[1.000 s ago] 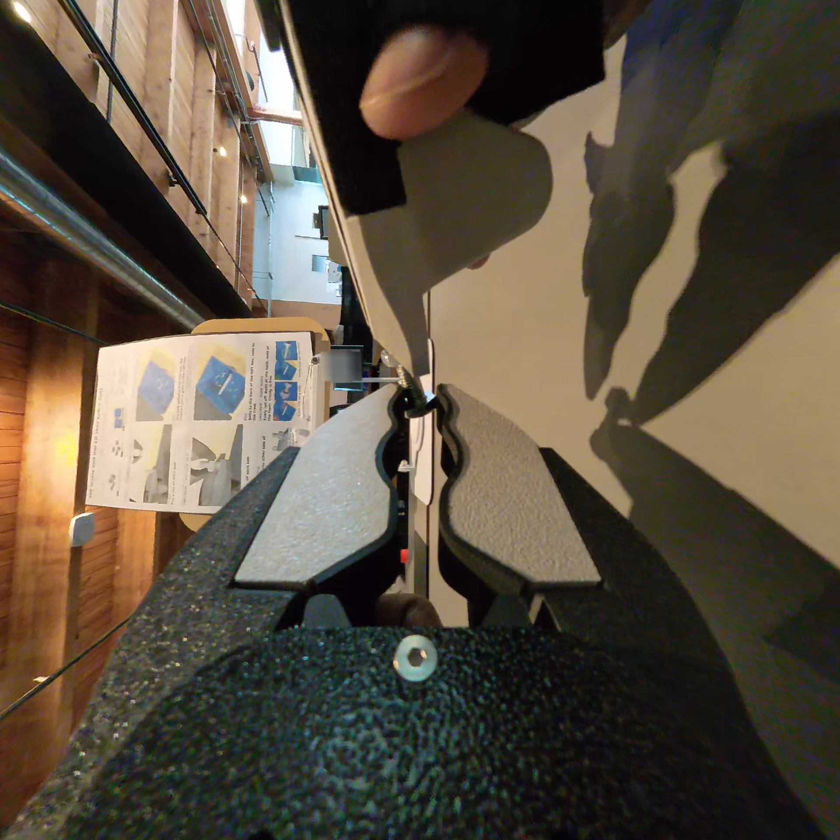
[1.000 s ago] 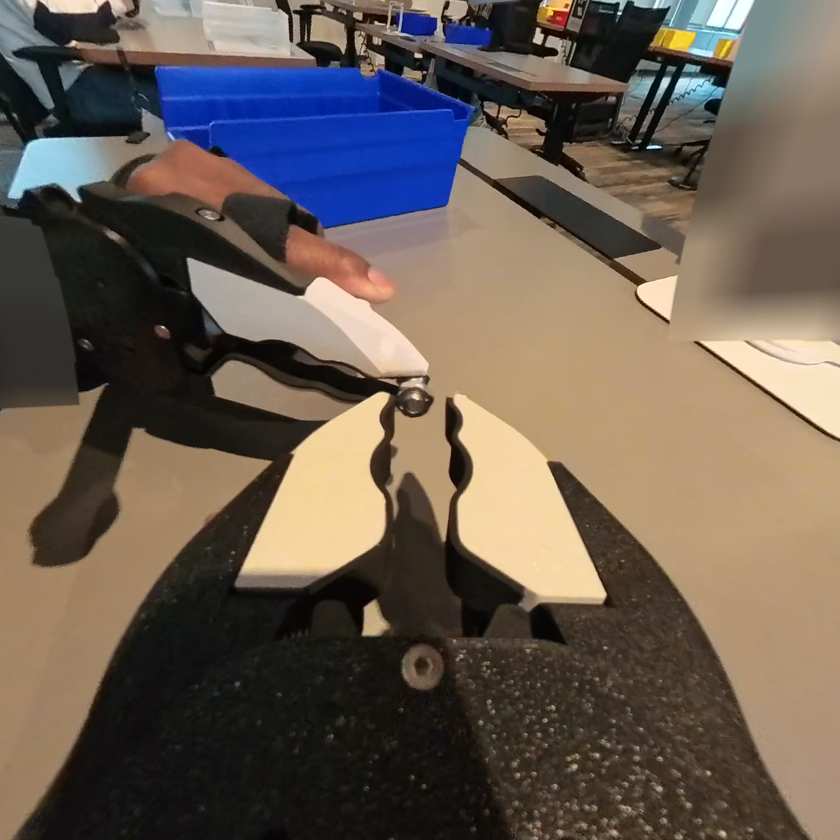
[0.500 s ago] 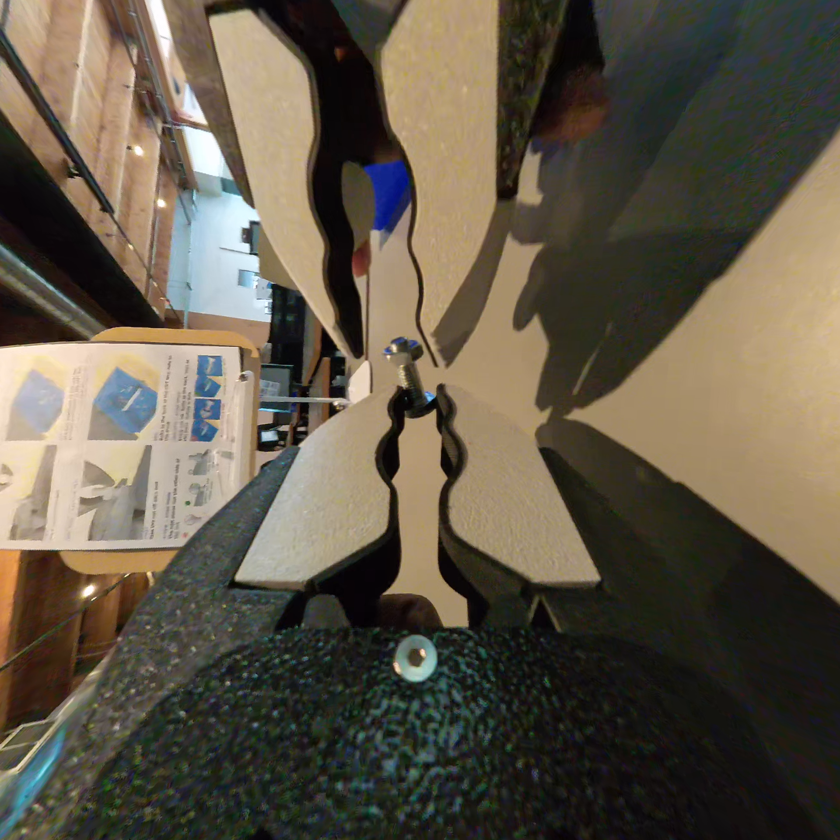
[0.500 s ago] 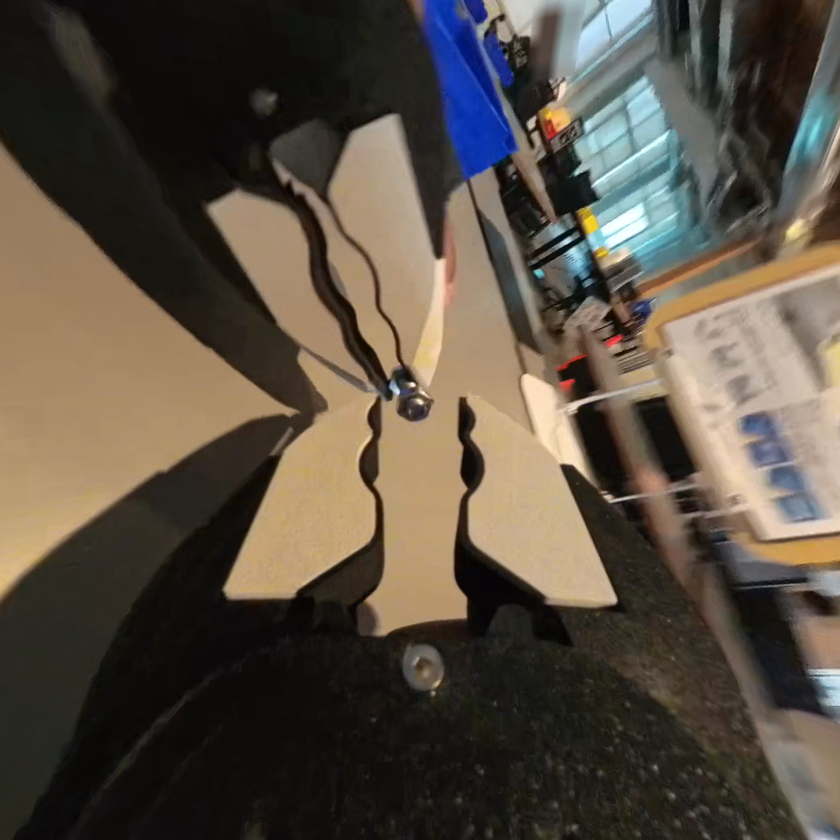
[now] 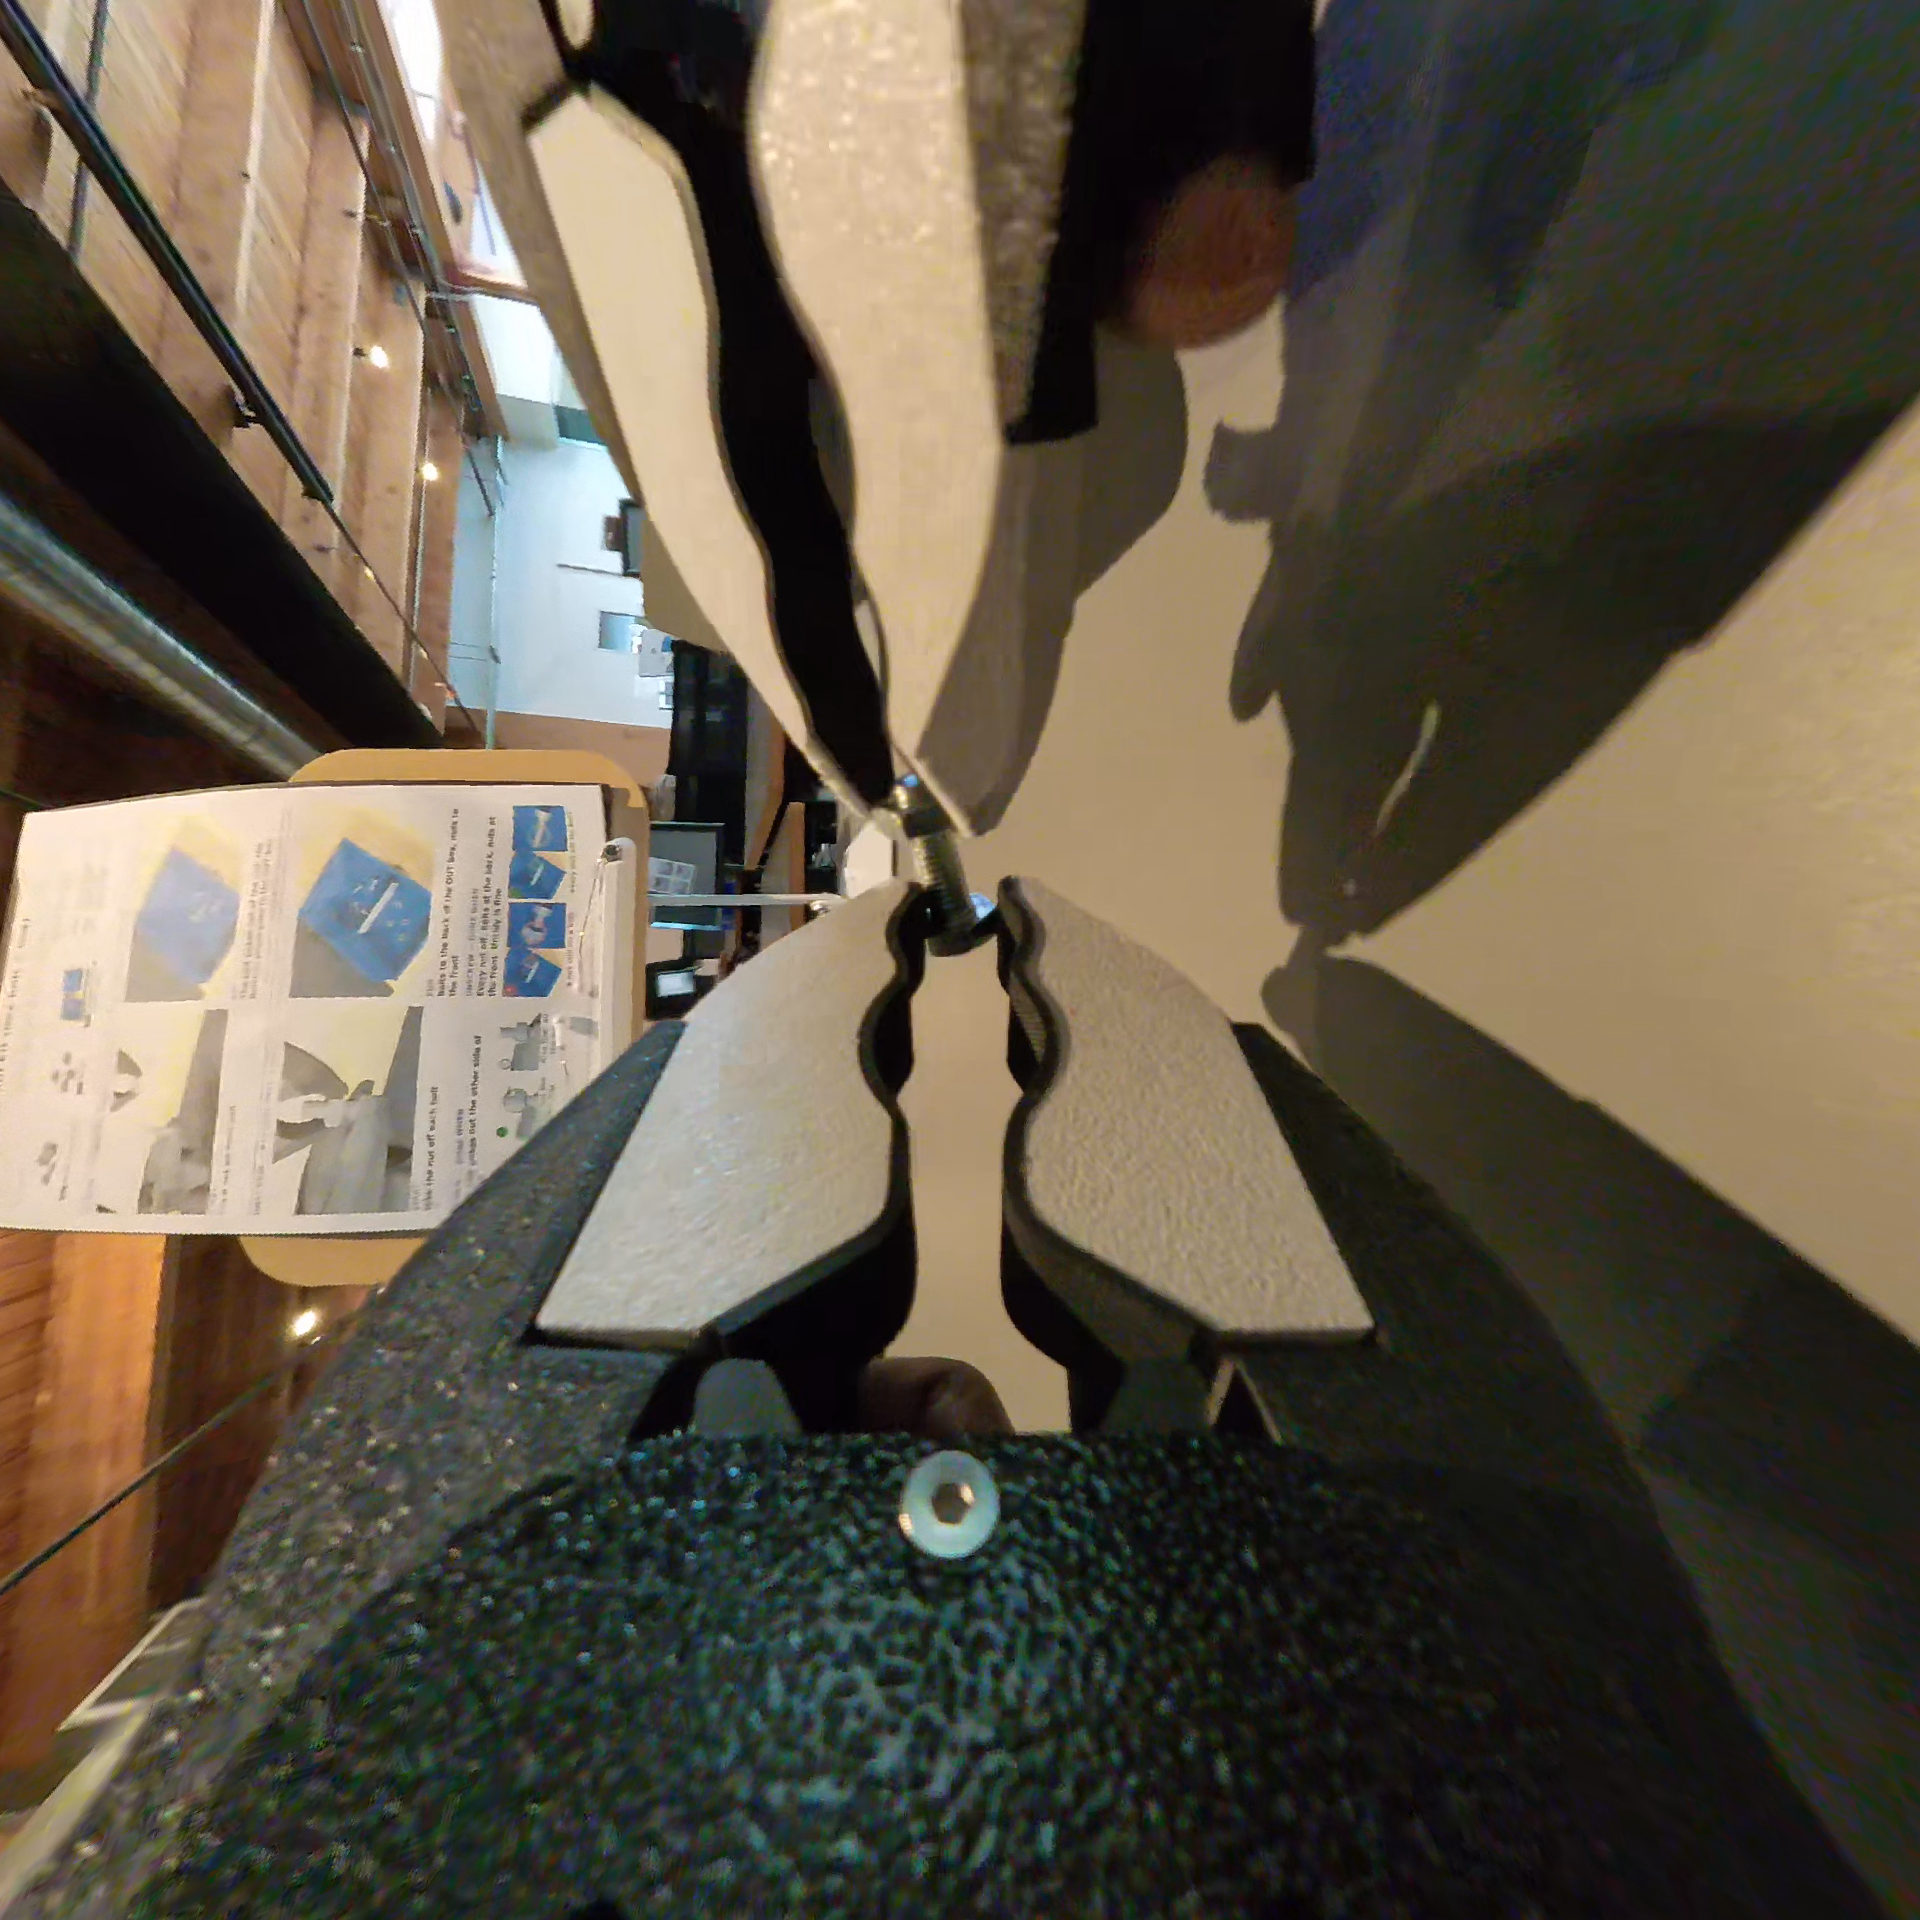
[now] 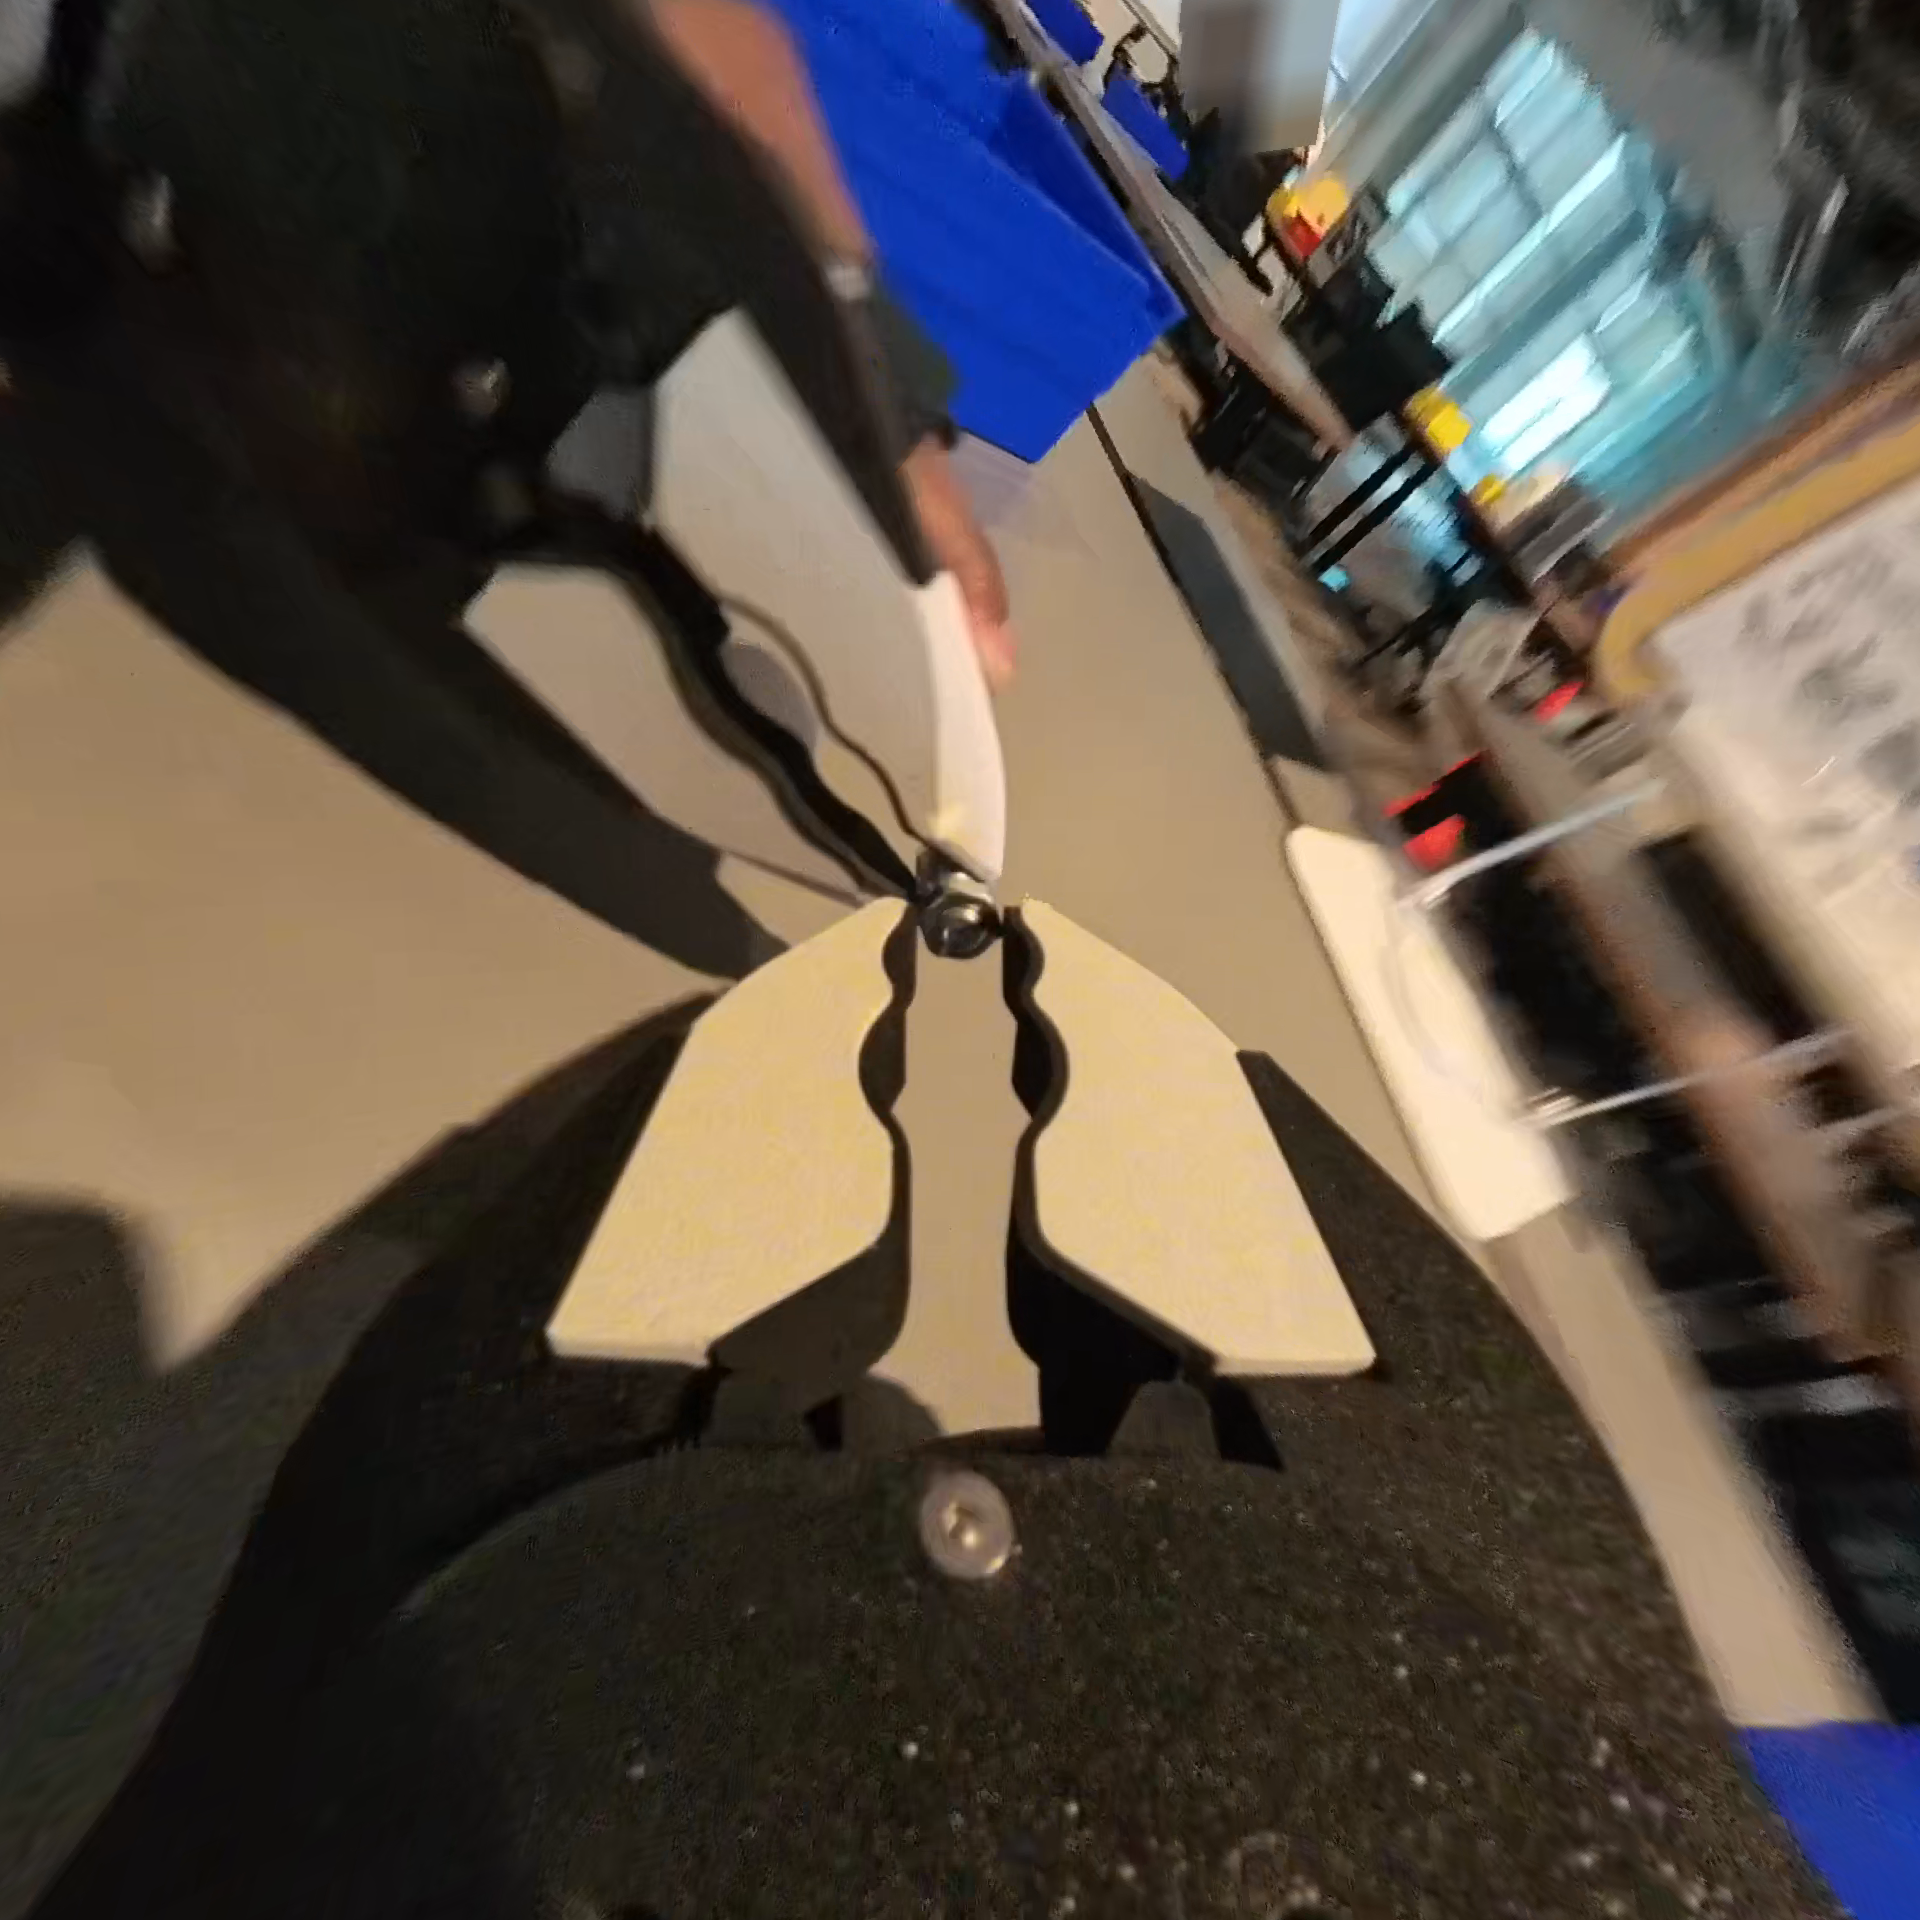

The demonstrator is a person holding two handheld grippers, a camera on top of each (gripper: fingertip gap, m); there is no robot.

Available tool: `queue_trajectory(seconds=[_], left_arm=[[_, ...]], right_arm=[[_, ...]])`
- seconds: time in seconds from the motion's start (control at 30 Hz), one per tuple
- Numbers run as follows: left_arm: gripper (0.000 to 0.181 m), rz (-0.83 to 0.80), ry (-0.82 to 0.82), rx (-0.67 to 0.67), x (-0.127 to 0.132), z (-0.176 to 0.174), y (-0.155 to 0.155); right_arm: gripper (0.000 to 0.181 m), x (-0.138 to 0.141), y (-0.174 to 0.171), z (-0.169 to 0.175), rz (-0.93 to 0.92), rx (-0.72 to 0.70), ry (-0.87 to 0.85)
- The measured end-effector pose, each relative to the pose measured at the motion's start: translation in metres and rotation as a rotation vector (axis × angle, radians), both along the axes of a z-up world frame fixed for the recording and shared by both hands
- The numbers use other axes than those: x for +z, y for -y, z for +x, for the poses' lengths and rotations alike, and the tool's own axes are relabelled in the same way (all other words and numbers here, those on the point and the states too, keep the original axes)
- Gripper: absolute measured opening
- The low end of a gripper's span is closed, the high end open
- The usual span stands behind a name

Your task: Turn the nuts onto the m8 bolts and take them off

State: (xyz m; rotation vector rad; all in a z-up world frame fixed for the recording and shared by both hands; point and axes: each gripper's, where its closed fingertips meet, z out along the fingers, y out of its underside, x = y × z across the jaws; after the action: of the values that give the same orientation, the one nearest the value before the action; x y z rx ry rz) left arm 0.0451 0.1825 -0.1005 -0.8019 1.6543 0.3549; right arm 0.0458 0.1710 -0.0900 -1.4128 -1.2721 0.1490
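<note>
In the left wrist view the left gripper (image 5: pixel 954 916) pinches the lower end of a threaded bolt (image 5: pixel 935 868) at its fingertips, and at twelve o'clock the right gripper (image 5: pixel 912 798) clamps the bolt's upper end. In the right wrist view that gripper's tips close on a nut (image 6: pixel 957 918) on the bolt. Beyond lie the grey table (image 6: pixel 260 831), an instruction sheet (image 5: pixel 281 997) at nine o'clock and a blue bin (image 6: pixel 987 239) at twelve.

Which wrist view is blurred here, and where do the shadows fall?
Right wrist view: motion-smeared, worst along the right-side background; bolt soft. Left wrist view: sharp; bolt crisp, hard dark shadows across the table at right.
</note>
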Motion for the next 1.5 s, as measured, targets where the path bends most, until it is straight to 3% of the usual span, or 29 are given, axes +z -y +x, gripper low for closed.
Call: queue_trajectory(seconds=[0.13,0.2,0.33,0.5,0.6,0.73,0.83,1.03,1.3,1.5], left_arm=[[0.013,-0.098,-0.035,-0.040,-0.014,0.002,0.008],[0.013,-0.086,-0.028,-0.025,-0.014,0.003,0.005],[0.013,-0.042,0.001,-0.002,-0.005,0.001,0.001],[0.013,0.024,0.021,0.030,0.003,-0.002,-0.005],[0.013,0.043,0.028,0.037,0.006,-0.002,-0.005],[0.013,0.054,0.021,0.029,0.006,-0.002,-0.004],[0.013,0.037,0.014,0.024,0.003,-0.001,-0.003],[0.013,-0.056,-0.014,-0.020,-0.010,0.002,0.005],[0.013,0.028,0.025,0.030,0.004,-0.002,-0.004],[0.013,0.047,0.025,0.016,0.007,-0.001,-0.002]], right_arm=[[0.015,-0.013,0.007,0.002,0.430,0.098,0.372],[0.016,-0.013,0.005,0.004,0.474,0.082,0.416],[0.035,0.001,0.003,0.005,0.306,0.028,0.214],[0.036,0.012,0.000,0.003,0.017,-0.017,-0.063],[0.035,0.012,-0.003,0.002,-0.094,-0.036,-0.143],[0.022,0.007,-0.005,0.001,-0.111,-0.056,-0.127],[0.015,0.004,-0.003,0.000,-0.017,-0.038,-0.040],[0.015,-0.009,0.003,0.004,0.465,0.052,0.368],[0.029,0.007,0.000,0.002,0.060,-0.012,-0.009],[0.019,0.006,0.000,-0.001,-0.076,-0.025,-0.102]])
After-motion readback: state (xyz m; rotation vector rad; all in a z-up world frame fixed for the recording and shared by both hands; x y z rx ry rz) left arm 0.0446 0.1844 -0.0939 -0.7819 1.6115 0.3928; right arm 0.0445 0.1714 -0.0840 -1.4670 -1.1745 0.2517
